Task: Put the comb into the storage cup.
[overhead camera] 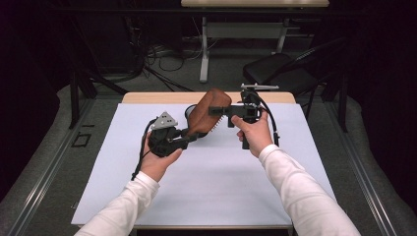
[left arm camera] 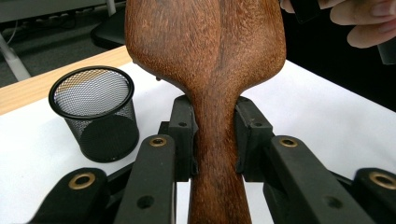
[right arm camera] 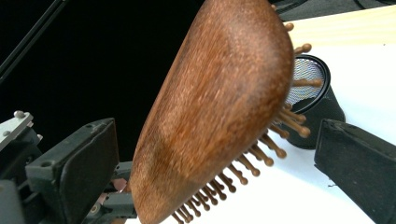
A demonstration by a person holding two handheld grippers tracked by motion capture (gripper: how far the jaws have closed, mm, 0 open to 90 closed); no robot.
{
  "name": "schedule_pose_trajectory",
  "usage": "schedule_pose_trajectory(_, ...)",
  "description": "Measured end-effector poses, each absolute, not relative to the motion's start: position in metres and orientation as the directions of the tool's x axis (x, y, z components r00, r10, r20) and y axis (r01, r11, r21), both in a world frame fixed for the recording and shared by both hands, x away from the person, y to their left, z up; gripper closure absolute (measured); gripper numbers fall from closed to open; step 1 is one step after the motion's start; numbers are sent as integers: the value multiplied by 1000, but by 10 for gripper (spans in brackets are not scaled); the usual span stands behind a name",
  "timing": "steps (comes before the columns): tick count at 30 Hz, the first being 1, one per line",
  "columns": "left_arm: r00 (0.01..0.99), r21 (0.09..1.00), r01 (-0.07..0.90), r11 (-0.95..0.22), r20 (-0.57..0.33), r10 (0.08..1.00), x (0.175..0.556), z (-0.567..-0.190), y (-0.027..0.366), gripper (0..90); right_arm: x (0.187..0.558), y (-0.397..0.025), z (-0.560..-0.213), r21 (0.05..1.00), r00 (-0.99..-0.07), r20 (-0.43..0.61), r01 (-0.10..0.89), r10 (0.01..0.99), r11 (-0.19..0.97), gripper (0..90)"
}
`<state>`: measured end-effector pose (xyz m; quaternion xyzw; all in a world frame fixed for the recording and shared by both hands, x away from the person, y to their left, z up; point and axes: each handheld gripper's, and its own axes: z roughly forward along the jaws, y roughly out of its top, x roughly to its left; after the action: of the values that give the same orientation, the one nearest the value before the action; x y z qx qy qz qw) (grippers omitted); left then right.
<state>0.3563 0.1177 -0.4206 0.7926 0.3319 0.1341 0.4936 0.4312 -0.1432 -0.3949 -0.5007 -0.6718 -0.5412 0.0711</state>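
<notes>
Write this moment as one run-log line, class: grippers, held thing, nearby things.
left gripper: shut on hairbrush handle | right gripper: open, jaws either side of brush head | mesh cup: upright on white mat, empty

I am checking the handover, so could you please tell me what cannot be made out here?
- Mesh cup: high view, mostly hidden behind the wooden hairbrush; right gripper view, partly hidden by the brush head.
- Brush handle end: left gripper view, cut off by the bottom edge.
- Right tool: contact with the brush unclear.
</notes>
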Motion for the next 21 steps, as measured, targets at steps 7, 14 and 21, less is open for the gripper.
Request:
schedule_pose_trajectory(7, 749, 871, 393, -294, -118, 652, 356, -423, 114, 719, 434, -141, -398, 651, -484, 639, 754, 598, -85, 0)
schedule_pose_trajectory(14, 756, 871, 389, -301, -114, 645, 356, -424, 110, 719, 435, -139, -399, 640, -472, 649, 763, 596, -92, 4)
schedule_pose_trajectory(21, 757, 872, 389, -296, -120, 642, 356, -425, 107, 719, 436, -139, -399, 636, -467, 660, 764, 589, -107, 21)
